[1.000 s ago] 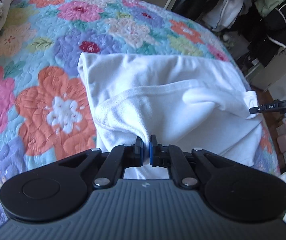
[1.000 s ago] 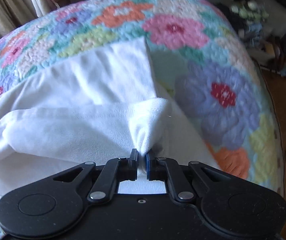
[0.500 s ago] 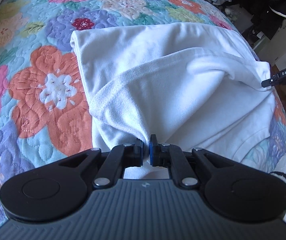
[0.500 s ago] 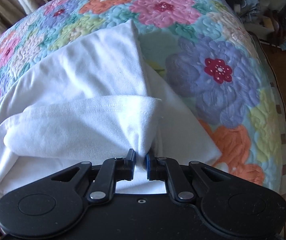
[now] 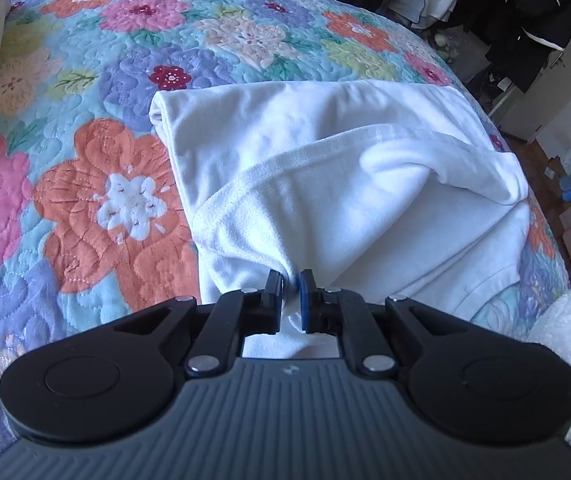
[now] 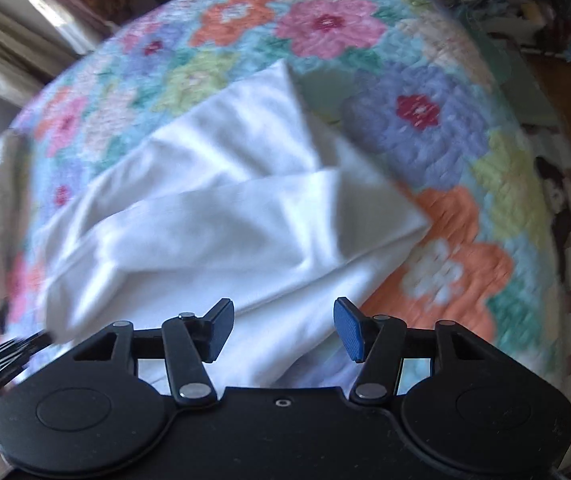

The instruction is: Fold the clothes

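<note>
My right tongs (image 6: 282, 328) have just sprung apart, empty above the white shirt (image 5: 349, 184) on the flowered quilt (image 5: 97, 208), left tongs (image 5: 291, 292) clamped on its corner, so any tug there likely drags the loose fold askew.

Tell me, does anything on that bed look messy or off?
Only the white garment: its folded-over flap puffs up unevenly instead of lying flat, one corner pinched in the left gripper. The flowered quilt looks smooth.
</note>
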{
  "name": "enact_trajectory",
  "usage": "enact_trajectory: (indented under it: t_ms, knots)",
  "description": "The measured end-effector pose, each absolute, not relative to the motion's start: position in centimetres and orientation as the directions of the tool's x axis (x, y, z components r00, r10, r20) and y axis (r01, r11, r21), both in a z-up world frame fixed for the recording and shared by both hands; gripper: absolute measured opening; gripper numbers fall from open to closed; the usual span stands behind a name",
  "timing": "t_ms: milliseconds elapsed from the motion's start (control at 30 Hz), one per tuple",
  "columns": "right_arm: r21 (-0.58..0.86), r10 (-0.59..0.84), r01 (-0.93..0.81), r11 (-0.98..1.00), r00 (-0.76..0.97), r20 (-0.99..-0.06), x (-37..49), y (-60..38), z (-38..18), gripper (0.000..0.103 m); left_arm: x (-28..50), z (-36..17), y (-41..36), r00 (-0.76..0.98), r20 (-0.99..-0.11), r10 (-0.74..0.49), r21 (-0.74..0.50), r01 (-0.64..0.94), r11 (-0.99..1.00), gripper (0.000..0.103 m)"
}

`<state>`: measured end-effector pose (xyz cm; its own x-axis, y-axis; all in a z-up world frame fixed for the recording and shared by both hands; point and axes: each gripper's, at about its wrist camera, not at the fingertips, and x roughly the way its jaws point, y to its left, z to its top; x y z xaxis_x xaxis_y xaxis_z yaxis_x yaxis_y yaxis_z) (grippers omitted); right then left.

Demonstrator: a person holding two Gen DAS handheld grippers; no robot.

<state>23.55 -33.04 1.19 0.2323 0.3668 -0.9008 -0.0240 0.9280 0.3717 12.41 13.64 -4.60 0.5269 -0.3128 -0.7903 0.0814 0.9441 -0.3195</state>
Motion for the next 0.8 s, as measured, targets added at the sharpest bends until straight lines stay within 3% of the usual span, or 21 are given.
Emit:
enact_trajectory:
  t_ms: [167, 267, 367, 533, 600, 633, 667, 700, 733, 800]
  knots:
    - [0.476, 0.463, -0.012, 0.879, 0.254, -0.849, 21.1, -31.8, 0.3, 0.067, 13.0, -3.6, 13.6, 0.583, -0.761, -0.285, -0.284, 0.097, 0.954, 0.021]
    - [0.342, 0.345, -0.07, 0.937, 0.334, -0.877, 21.0, -29.8, -0.3, 0.067, 13.6, -3.1, 13.2, 0.611, -0.751, -0.25, -0.211, 0.136, 0.968, 0.034]
    - [0.18, 0.236, -0.171, 0.969, 0.409, -0.881, 22.1, -28.2, -0.8, 0.067, 14.5, -3.4, 13.7, 0.62, -0.74, -0.26, -0.231, 0.13, 0.964, 0.043]
    - [0.174, 0.214, -0.128, 0.976, 0.461, -0.861, 26.3, -30.5, -2.0, 0.067, 16.9, -5.1, 12.5, 0.598, -0.759, -0.257, -0.203, 0.157, 0.967, 0.046]
    - [0.157, 0.194, -0.119, 0.981, 0.463, -0.865, 27.9, -31.0, -2.9, 0.067, 17.1, -5.7, 11.5, 0.592, -0.766, -0.251, -0.172, 0.187, 0.967, 0.041]
    - [0.131, 0.169, -0.113, 0.985, 0.461, -0.871, 28.5, -31.1, -3.4, 0.067, 17.3, -6.0, 11.0, 0.589, -0.769, -0.248, -0.157, 0.202, 0.967, 0.016]
    - [0.105, 0.143, -0.107, 0.989, 0.467, -0.873, 29.0, -31.1, -3.9, 0.067, 17.4, -6.3, 10.5, 0.586, -0.772, -0.245, -0.142, 0.217, 0.966, 0.0]
    - [0.093, 0.137, -0.114, 0.989, 0.474, -0.87, 29.1, -31.0, -4.4, 0.063, 17.2, -6.5, 10.2, 0.588, -0.772, -0.242, -0.128, 0.228, 0.965, 0.0]
    - [0.094, 0.148, -0.134, 0.986, 0.478, -0.866, 29.1, -30.9, -4.8, 0.039, 16.9, -6.5, 10.0, 0.595, -0.767, -0.24, -0.116, 0.239, 0.964, 0.0]
    - [0.122, 0.181, -0.152, 0.981, 0.469, -0.864, 28.9, -30.9, -5.0, 0.008, 16.4, -6.1, 10.0, 0.61, -0.754, -0.245, -0.115, 0.245, 0.963, 0.0]
